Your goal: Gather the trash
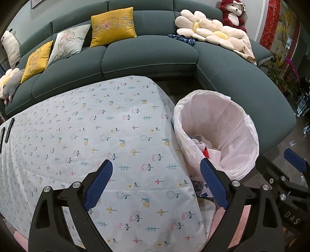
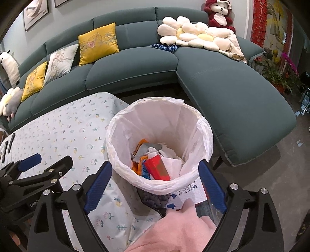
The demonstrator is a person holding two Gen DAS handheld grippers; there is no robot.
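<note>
— So, both tools are slack now? The left gripper (image 1: 157, 184) stands wide apart over the flowered tablecloth (image 1: 87, 135) with nothing between its pads, and the right gripper (image 2: 155, 186) is spread just as wide above the bin (image 2: 158, 124).

— Right, neither grasps anything. The trash (image 2: 155, 164), a red packet, orange wrappers and white tissue, lies at the bottom of the white liner (image 2: 201, 135).

— What might go wrong?

— I'd guess the liner. Its loose edge sits near the right gripper's blue pads; a low sweep could snag it and drag the bin over. The cloth hangs beside the bin too, so a catch there might pull it askew.

— And the room?

— Teal sofa (image 1: 155, 54) behind, yellow cushions (image 1: 113, 26), flower pillows (image 1: 211, 31), a red plush (image 1: 233, 13). Dark remotes (image 1: 8, 131) at the table's far left edge.
</note>
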